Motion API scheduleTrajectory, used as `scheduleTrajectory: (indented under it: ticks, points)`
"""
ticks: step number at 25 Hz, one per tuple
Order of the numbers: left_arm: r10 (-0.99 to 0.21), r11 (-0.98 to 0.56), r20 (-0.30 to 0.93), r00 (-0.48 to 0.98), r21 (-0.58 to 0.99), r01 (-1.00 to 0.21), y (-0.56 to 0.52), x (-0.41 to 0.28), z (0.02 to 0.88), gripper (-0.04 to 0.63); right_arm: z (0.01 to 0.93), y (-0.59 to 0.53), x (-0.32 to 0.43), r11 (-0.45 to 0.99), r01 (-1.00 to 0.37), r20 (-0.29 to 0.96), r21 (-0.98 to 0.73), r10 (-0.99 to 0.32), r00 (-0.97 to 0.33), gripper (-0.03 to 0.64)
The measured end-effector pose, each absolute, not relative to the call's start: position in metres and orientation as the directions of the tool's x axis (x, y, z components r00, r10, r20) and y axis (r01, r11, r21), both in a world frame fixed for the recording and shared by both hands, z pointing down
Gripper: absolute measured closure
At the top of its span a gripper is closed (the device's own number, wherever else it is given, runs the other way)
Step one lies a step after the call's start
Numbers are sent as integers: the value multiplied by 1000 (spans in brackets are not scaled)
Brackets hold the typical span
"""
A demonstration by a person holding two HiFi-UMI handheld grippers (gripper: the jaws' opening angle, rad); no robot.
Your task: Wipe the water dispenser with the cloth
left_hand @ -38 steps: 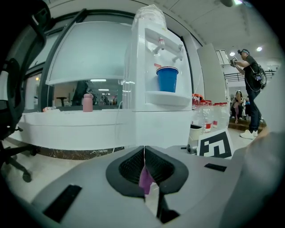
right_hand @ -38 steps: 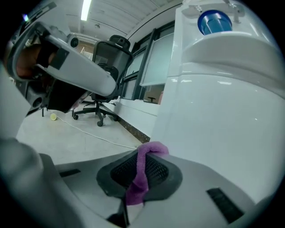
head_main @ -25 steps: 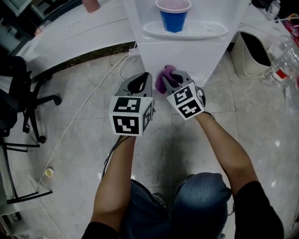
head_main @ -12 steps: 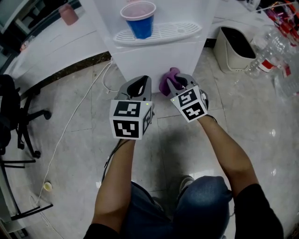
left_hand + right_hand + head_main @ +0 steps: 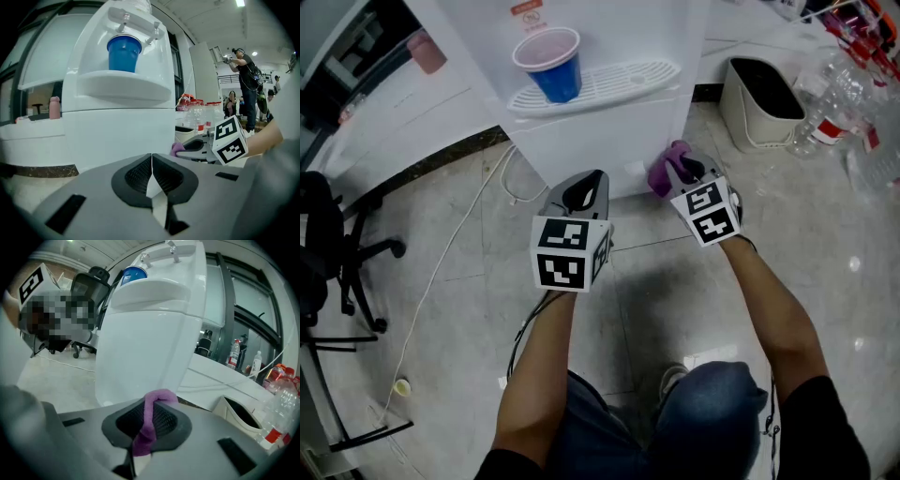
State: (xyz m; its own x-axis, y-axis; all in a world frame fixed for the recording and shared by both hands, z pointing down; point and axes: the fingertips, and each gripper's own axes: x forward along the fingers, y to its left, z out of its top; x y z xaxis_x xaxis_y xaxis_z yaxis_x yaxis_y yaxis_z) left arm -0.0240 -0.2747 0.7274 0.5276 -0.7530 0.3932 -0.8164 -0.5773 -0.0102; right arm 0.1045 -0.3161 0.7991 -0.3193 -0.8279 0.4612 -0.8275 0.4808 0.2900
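Cloth at the dispenser's lower right corner, wiping in hand.

Head view: the right gripper (image 5: pixel 686 172) holds the purple cloth (image 5: pixel 666 171) at the base corner of the dispenser (image 5: pixel 600 131), and the left gripper (image 5: pixel 584 183) hovers before its front. Left gripper view: jaws clenched together, nothing between. Right gripper view: jaws clamp the cloth just beside the dispenser's panel; contact unclear. The next move, I judge, calls for pressing the cloth on and sweeping along the panel.
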Motion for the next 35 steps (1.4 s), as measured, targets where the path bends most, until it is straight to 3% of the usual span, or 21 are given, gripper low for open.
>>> scheduleTrajectory:
  ticks: [13, 25, 35]
  points:
    - [-733, -597, 415, 539, -11, -803, -273, -15, 633, 569, 673, -286, 114, 484, -854, 445, 190, -818, -364, 584]
    - [-703, -575, 505, 501, 12, -818, -239, -20, 444, 569, 456, -258, 110, 480, -871, 445, 101, -805, -392, 584]
    - [-754, -483, 504, 422, 11, -876, -218, -40, 252, 569, 251, -242, 103, 493, -869, 391, 40, -808, -440, 584]
